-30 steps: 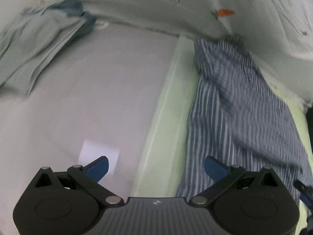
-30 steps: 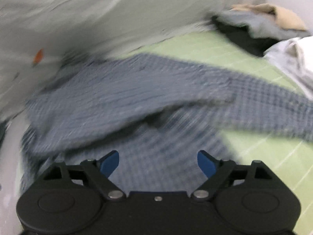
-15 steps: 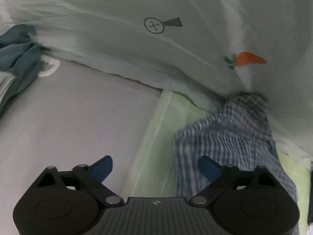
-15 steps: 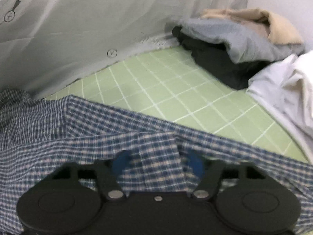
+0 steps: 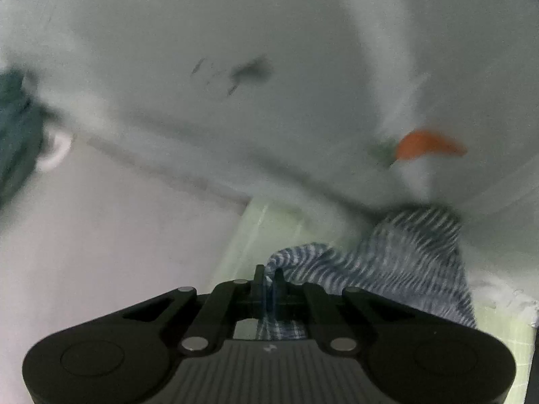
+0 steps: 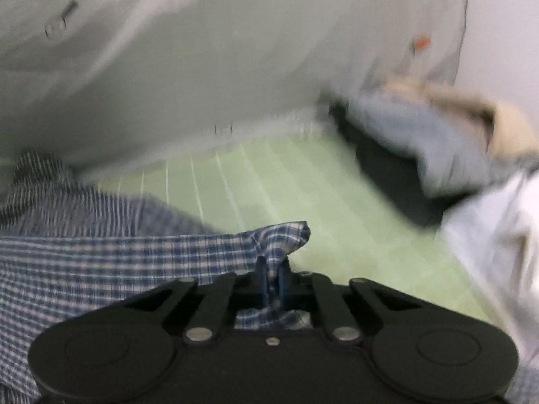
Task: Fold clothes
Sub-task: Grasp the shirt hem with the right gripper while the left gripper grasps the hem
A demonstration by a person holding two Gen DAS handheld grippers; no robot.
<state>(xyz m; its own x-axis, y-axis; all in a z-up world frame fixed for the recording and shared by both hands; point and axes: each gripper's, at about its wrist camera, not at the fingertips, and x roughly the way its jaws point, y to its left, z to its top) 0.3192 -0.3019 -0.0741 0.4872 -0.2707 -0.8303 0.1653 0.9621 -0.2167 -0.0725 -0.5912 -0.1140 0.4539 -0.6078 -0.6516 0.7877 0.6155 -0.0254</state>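
Here we see both grippers pressed together on the same garment. In the left wrist view the left gripper (image 5: 268, 274) has its jaws drawn in tight, pinching a fold of the blue-and-white checked shirt (image 5: 397, 269); the cloth bunches up just ahead of the fingertips and runs back between the linkage arms. From there the shirt trails off to the right, lying on the pale green gridded mat (image 5: 259, 232) and reaching up to the foot of the white printed sheet (image 5: 235, 33) that hangs behind. Left of the mat we make out a plain whitish surface (image 5: 101, 252), and a dark teal cloth (image 5: 17, 128) at the far left edge.

In the right wrist view the right gripper (image 6: 273, 274) is likewise nipped shut on the shirt (image 6: 101, 256) — a corner of checked cloth pokes up and to the right past the fingertips, while the rest spreads away to the left over the mat (image 6: 303, 188). At the far right we see a heap of other clothes (image 6: 421, 134): grey-blue, dark and tan pieces, with a white garment (image 6: 498, 235) nearer the camera.

As for writing, we can read none. The sheet carries an orange carrot-like print (image 5: 427, 144) and some small dark marks, all too blurred to make out.
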